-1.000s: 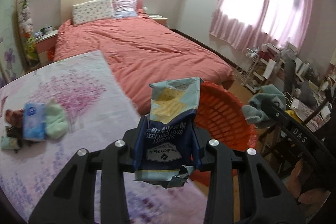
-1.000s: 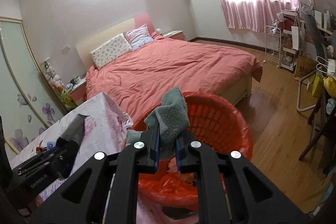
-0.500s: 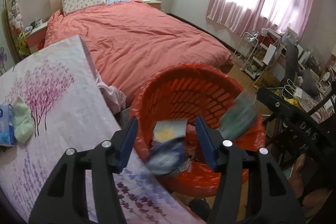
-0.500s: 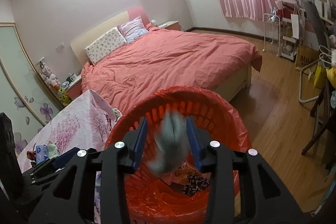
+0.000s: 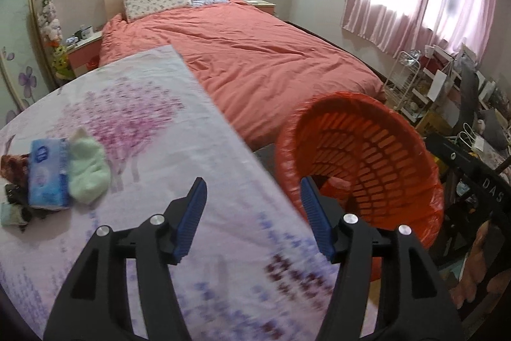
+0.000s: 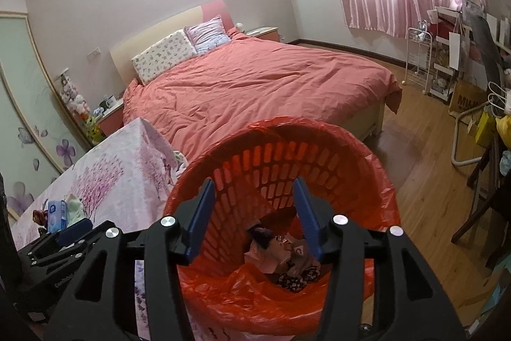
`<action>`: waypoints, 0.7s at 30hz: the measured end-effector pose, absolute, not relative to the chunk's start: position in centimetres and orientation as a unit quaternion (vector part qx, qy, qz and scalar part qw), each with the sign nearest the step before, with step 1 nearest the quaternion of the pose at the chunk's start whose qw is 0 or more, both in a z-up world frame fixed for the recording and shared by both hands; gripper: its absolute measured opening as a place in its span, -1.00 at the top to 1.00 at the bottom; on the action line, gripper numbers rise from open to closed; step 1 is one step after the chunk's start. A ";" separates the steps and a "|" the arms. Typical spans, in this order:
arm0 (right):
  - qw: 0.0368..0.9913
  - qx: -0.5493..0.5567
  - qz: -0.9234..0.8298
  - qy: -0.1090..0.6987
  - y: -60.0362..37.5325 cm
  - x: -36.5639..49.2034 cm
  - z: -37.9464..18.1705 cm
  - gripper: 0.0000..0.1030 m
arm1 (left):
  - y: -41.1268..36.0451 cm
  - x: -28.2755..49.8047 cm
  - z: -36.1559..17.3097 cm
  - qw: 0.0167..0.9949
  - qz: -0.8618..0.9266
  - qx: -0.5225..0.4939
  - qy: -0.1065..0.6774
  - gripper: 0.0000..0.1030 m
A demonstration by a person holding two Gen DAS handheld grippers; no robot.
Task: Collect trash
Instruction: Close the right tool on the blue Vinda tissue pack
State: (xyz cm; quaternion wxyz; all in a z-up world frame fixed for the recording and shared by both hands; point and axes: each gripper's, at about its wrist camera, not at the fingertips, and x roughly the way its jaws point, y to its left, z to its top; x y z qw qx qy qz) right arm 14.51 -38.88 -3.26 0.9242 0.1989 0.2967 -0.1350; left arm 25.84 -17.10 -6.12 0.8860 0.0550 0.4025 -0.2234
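An orange basket (image 6: 319, 162) lined with an orange bag stands beside the table; crumpled trash (image 6: 281, 251) lies at its bottom. My right gripper (image 6: 252, 203) hangs over the basket's mouth, its jaws opening with nothing between them. My left gripper (image 5: 252, 203) is over the table's edge, left of the basket (image 5: 377, 130), jaws opening and empty too. On the flowered tablecloth (image 5: 134, 123) at the left lie a blue tissue pack (image 5: 44, 174), a pale green sock (image 5: 87, 171) and dark scraps (image 5: 12, 168). The left gripper (image 6: 73, 232) shows low left in the right wrist view.
A bed with a red cover (image 5: 265, 53) fills the room behind the table and basket. A white wire rack (image 6: 418, 59) and cluttered shelves (image 6: 463, 53) line the right wall under pink curtains. Wooden floor (image 6: 424, 155) lies right of the basket; a dark chair (image 5: 466, 187) stands near it.
Both grippers let go: the snack bag fell from the left one and the grey-green sock from the right one into the basket. The left gripper then swung left over the table.
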 end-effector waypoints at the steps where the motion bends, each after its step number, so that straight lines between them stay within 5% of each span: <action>1: 0.925 0.197 -0.132 0.298 -38.5 14.6 -3.1 0.00 | -16.7 25.8 -6.0 0.887 -0.220 0.054 0.402 -0.17; 21: 0.934 0.130 -0.042 0.329 -26.7 17.3 -2.5 0.00 | 4.1 25.7 -5.4 0.917 -0.042 -0.011 0.397 -0.24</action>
